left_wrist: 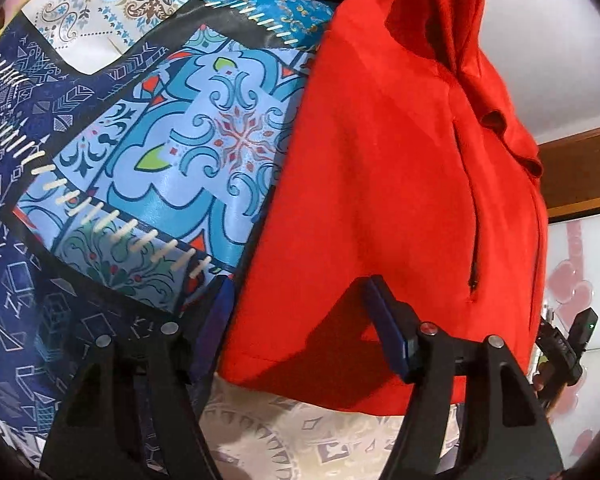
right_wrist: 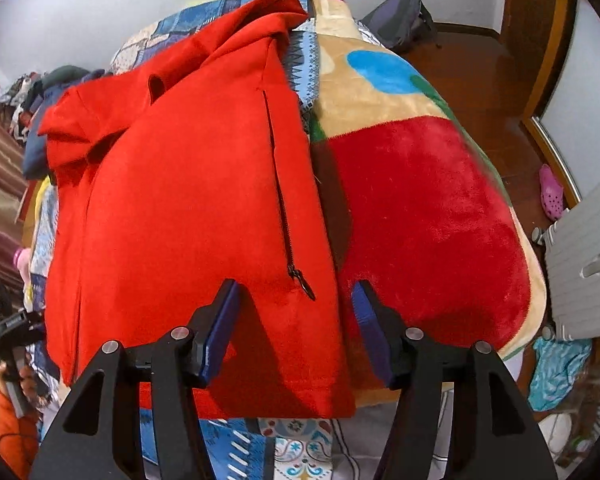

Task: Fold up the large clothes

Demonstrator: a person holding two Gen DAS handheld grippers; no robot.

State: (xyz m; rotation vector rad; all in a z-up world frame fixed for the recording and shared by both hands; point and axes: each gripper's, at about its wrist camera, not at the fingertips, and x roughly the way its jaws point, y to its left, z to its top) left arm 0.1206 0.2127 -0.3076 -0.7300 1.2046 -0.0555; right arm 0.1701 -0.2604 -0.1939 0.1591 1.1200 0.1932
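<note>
A bright red garment with a zipped pocket (left_wrist: 400,184) lies folded lengthways on the bed, its hood end bunched at the far end. It also shows in the right wrist view (right_wrist: 188,200), with the zip pull (right_wrist: 304,284) near its right edge. My left gripper (left_wrist: 300,300) is open, its jaws straddling the garment's near left corner. My right gripper (right_wrist: 296,308) is open over the garment's near right corner. Neither holds cloth. The left gripper also appears at the left edge of the right wrist view (right_wrist: 8,332).
A blue patterned patchwork bedsheet (left_wrist: 160,152) covers the bed. A plush red and beige blanket (right_wrist: 420,208) lies right of the garment. A clothes pile (right_wrist: 40,92) sits at the far left. A pink shoe (right_wrist: 550,192) and a backpack (right_wrist: 404,16) lie on the wooden floor.
</note>
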